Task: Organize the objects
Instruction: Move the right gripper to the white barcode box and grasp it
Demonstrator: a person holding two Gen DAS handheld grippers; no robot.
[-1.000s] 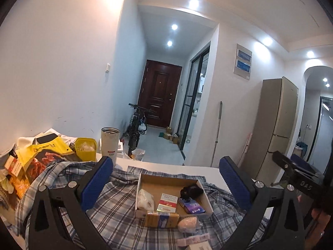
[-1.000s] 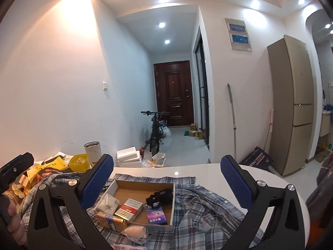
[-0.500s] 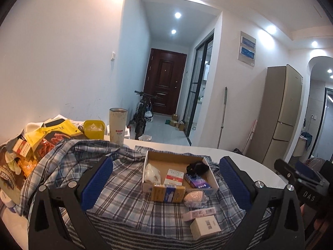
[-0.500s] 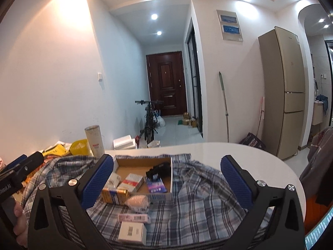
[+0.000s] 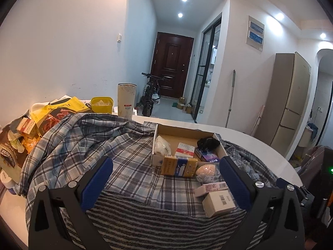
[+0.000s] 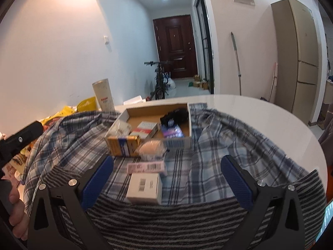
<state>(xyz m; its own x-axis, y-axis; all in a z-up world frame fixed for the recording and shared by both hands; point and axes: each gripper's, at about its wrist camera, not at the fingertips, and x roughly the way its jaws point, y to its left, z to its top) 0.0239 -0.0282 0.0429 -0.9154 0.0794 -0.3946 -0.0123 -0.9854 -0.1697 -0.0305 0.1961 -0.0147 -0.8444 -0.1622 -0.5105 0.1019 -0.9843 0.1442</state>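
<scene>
Centrally, cardboard box sits on the plaid shirt over the white worktop, with packets inside. Just in front of box: yellow carton, wrapped bun, pink pack, white carton. My left gripper and right gripper both spread wide, grasping nothing, hovering near box.
</scene>
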